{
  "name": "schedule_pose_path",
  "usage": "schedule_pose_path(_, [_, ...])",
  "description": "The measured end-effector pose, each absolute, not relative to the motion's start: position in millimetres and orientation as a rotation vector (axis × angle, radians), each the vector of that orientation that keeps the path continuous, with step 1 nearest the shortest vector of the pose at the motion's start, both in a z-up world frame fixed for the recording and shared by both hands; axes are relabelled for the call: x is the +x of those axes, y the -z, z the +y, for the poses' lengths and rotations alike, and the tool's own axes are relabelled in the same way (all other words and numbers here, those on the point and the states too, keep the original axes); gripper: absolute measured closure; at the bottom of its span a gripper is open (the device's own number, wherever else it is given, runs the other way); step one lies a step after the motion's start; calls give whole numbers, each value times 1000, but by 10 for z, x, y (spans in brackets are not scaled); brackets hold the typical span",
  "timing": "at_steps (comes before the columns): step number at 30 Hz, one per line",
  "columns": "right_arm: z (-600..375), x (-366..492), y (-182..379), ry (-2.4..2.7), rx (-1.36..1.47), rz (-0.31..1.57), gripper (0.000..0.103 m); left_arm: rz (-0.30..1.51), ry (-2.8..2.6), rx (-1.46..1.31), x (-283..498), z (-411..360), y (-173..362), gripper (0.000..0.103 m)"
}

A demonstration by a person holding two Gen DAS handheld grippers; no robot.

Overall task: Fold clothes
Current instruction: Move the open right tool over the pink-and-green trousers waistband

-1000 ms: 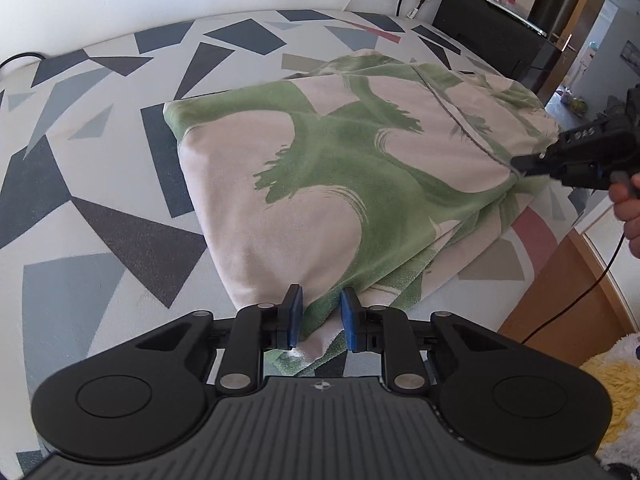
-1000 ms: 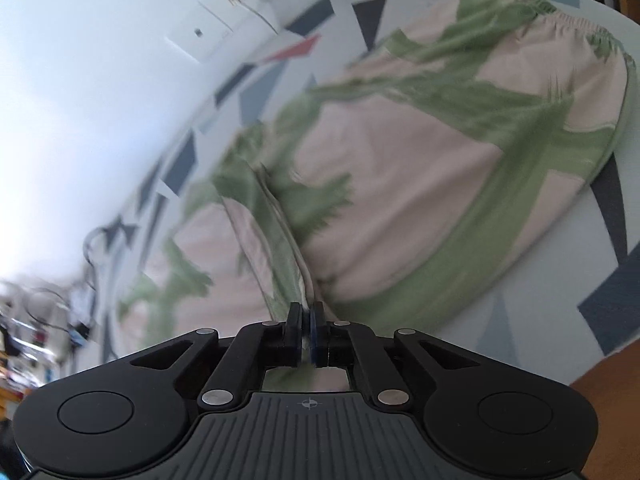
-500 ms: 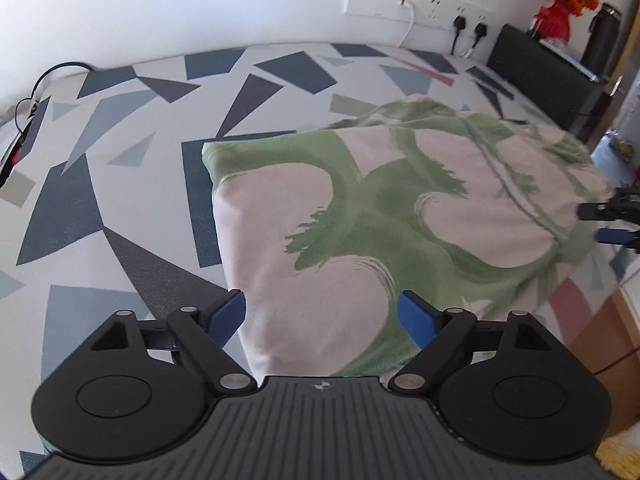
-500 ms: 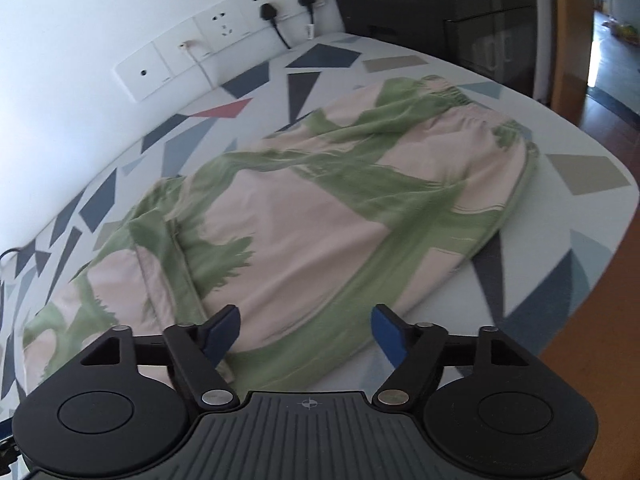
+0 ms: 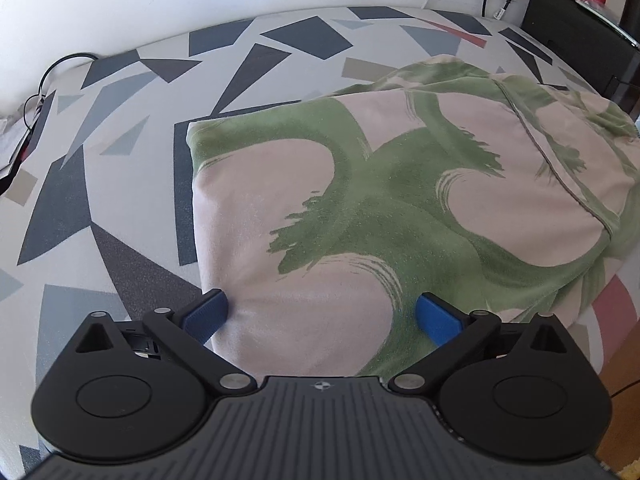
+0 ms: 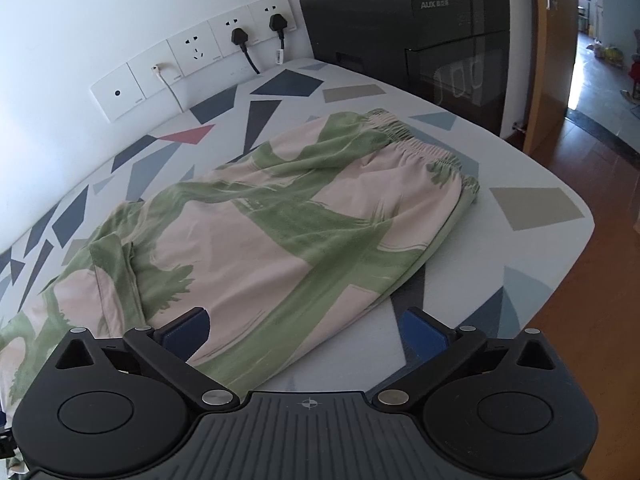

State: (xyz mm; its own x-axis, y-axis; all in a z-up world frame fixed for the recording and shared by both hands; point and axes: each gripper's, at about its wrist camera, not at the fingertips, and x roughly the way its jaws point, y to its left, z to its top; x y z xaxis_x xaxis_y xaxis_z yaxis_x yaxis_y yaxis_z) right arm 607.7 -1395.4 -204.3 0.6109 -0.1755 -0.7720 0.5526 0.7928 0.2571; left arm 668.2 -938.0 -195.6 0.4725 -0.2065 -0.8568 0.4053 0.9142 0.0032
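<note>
— So, where do your two tools stand?

— Your left hand-held gripper (image 5: 321, 314) is released, its blue pads spread wide over the near edge of the pink-and-green shorts (image 5: 400, 208), nothing pinched between them. Your right hand-held gripper (image 6: 305, 330) is likewise spread wide, one pad over the cloth, the other over bare table (image 6: 532, 184).

— And the garment itself?

— Your shorts (image 6: 280, 240) lie folded on the patterned table, the elastic waistband (image 6: 416, 146) toward the far corner beside the black appliance (image 6: 440, 40). A folded-over layer shows a seam (image 5: 560, 176) running across the top.

— What's behind it?

— You have a row of wall sockets (image 6: 192, 56) along the table's back edge, two with black plugs in.
</note>
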Motion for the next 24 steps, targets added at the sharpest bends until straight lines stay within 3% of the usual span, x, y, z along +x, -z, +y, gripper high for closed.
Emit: schedule_pose_path(24, [-14065, 6464, 2260, 453, 443, 966, 1, 1017, 313, 170, 6644, -9374, 1947, 0])
